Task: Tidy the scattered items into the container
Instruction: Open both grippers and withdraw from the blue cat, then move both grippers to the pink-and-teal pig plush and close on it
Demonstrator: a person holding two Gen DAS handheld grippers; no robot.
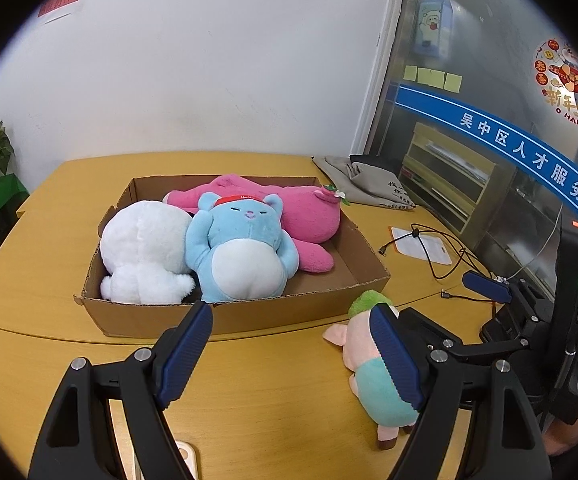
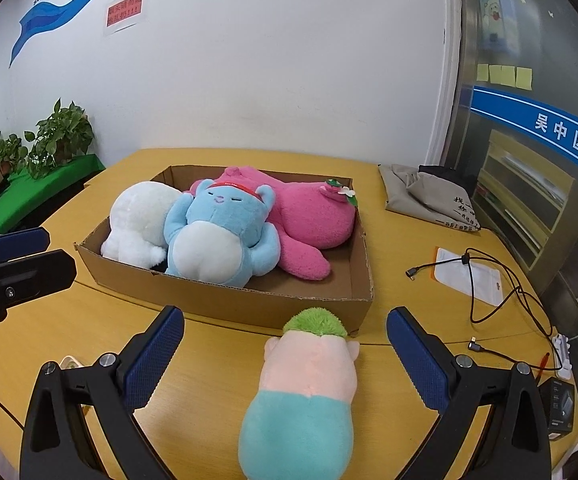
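Note:
A cardboard box (image 1: 249, 318) (image 2: 225, 300) sits on the yellow table. It holds a white plush (image 1: 145, 248) (image 2: 141, 220), a blue plush (image 1: 241, 248) (image 2: 221, 236) and a pink plush (image 1: 309, 216) (image 2: 313, 216). A small pig plush with green hair and teal pants (image 1: 373, 364) (image 2: 305, 392) lies on the table in front of the box's near right corner. My right gripper (image 2: 285, 344) is open, fingers on either side of the pig plush, apart from it. My left gripper (image 1: 293, 344) is open and empty in front of the box, with the pig plush just behind its right finger.
A grey cloth bag (image 1: 369, 180) (image 2: 429, 196) lies behind the box to the right. A black cable (image 1: 437, 252) (image 2: 501, 280) and a white pouch (image 2: 465, 272) lie at the right. A small black box (image 2: 561, 408) sits at the table's right edge. Glass wall at right, plants at left.

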